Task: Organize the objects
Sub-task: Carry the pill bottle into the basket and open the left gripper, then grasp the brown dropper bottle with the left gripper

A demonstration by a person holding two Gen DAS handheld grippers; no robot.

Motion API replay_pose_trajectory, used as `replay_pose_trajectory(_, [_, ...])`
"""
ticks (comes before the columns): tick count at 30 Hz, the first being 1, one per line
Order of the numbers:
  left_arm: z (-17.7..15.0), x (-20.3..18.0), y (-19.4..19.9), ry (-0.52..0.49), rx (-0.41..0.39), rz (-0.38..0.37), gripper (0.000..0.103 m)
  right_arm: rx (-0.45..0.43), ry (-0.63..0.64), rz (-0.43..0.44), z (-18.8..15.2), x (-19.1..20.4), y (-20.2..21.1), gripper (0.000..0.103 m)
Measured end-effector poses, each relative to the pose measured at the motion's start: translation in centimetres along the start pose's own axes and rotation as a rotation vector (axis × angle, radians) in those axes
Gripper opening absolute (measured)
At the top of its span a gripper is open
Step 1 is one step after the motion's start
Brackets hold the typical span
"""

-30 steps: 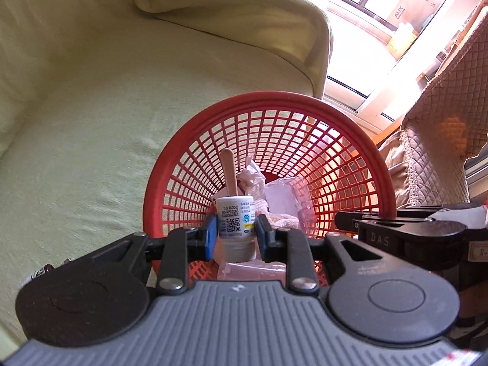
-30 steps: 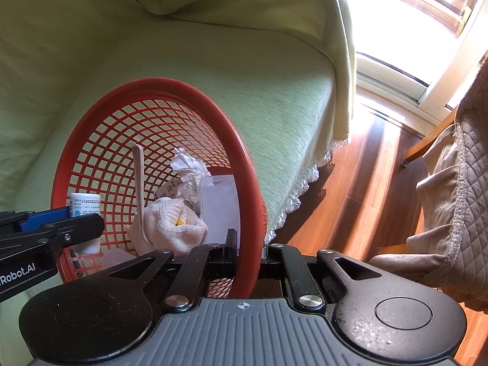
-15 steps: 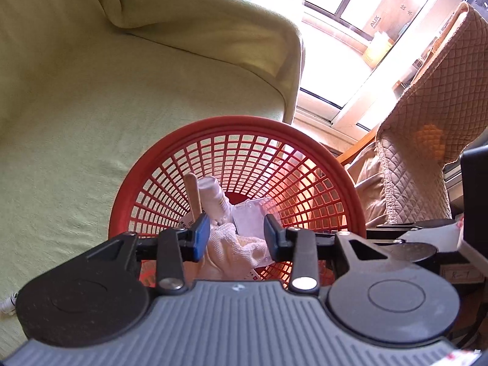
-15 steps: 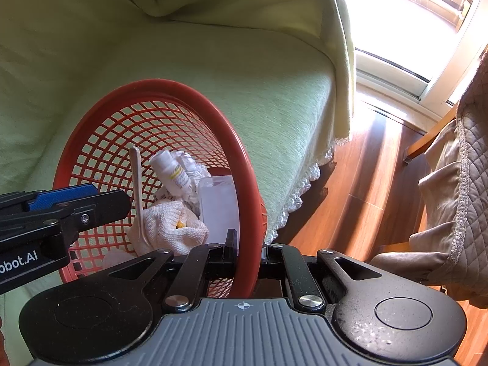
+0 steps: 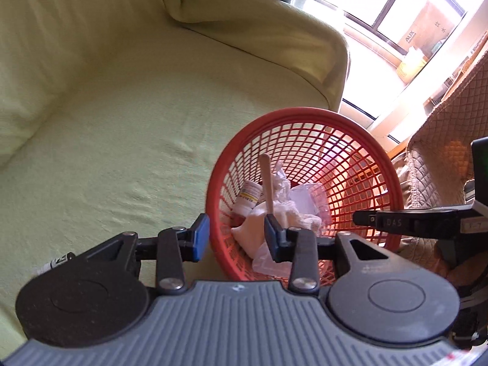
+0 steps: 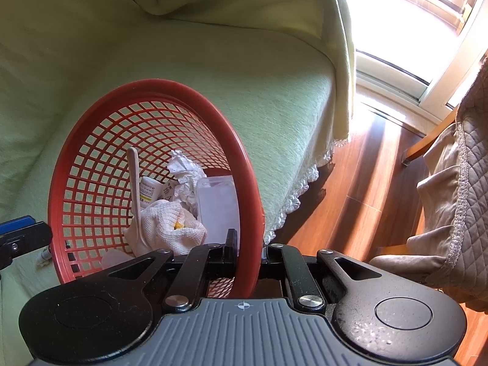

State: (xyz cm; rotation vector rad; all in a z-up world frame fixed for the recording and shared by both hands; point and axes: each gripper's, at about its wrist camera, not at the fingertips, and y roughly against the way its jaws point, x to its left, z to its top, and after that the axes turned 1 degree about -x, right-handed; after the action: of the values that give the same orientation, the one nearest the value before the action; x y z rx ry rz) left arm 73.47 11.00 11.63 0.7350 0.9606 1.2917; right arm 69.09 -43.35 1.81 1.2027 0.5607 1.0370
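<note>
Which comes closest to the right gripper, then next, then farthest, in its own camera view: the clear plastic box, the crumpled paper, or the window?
1. Clear plastic box: inside the red basket, just beyond the right gripper, which clamps the rim.
2. Crumpled paper: deeper in the basket, behind the box.
3. Window: upper right, across the floor.

Green-covered sofa under a tilted red basket, small tube alongside.
</note>
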Motion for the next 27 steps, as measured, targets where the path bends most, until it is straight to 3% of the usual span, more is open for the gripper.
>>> replay_pose_trajectory(17, [-5.2,10.3,3.4,0.130,-0.005,0.205,0.037,0.002,0.004,-0.028,0.0,0.5,-0.2,0.005])
replay_pose_trajectory(27, [-10.3,16.0,2.4,0.080,0.020,0.341,0.037,0.003,-0.009,-0.046,-0.1,0.8,-0.1,0.005])
